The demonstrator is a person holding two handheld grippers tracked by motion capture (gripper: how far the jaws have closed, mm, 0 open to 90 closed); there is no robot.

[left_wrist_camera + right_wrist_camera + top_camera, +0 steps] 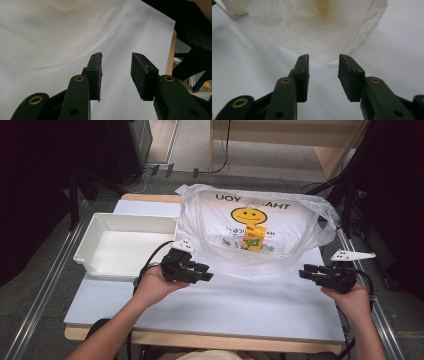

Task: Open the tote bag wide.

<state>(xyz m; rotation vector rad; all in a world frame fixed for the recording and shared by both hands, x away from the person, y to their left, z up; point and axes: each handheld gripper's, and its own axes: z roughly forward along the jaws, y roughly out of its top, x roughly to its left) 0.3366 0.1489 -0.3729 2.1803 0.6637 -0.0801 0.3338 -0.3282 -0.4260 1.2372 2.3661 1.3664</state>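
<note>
A white plastic bag with a yellow smiley face lies open at the back middle of the table. An orange juice carton stands inside it. My left gripper hovers off the bag's front left edge, jaws pointing right, open with nothing between them. The bag's thin film fills the upper left of the left gripper view, beyond the gripper. My right gripper is near the table's right edge, pointing left toward the bag, open and empty. In the right gripper view the bag sits just ahead of the gripper.
A white rectangular bin stands at the back left of the table, beside the bag. The white tabletop stretches in front of both grippers. Metal rails run along both sides of the table, with dark furniture beyond.
</note>
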